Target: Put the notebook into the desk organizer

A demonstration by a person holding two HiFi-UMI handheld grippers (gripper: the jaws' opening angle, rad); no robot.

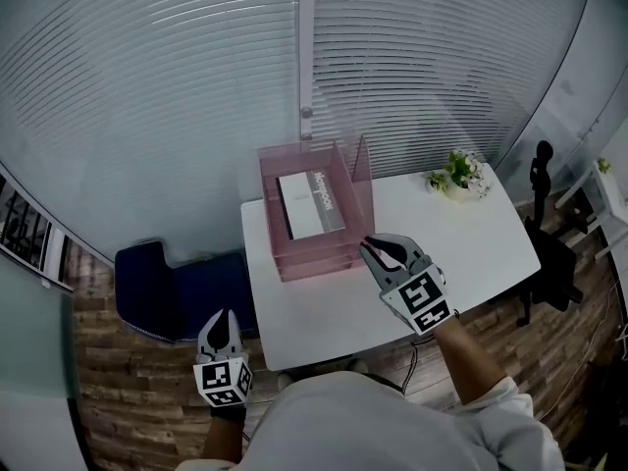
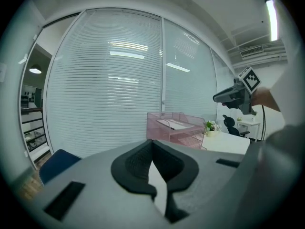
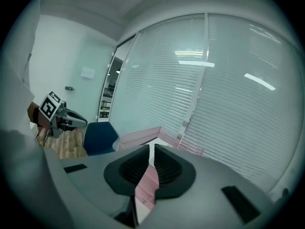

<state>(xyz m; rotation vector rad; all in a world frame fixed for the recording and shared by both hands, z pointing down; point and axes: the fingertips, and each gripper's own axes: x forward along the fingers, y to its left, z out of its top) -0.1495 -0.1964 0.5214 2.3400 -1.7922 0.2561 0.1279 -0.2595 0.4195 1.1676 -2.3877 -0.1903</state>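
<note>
A pink mesh desk organizer (image 1: 316, 255) stands at the back left of the white table (image 1: 461, 238). A grey notebook (image 1: 312, 204) lies flat in its top tray. My right gripper (image 1: 370, 247) hovers just off the organizer's front right corner; its jaws are drawn together and hold nothing. My left gripper (image 1: 223, 320) hangs low off the table's front left corner, over the floor, shut and empty. The left gripper view shows the organizer (image 2: 183, 130) and the notebook (image 2: 172, 124) from the side. In the right gripper view the organizer (image 3: 142, 136) lies just beyond the closed jaws.
A small potted plant (image 1: 457, 173) sits at the table's back right. A blue chair (image 1: 160, 289) stands left of the table, and a black office chair (image 1: 551, 255) to its right. Window blinds (image 1: 196, 86) run behind the table. The floor is wood planks.
</note>
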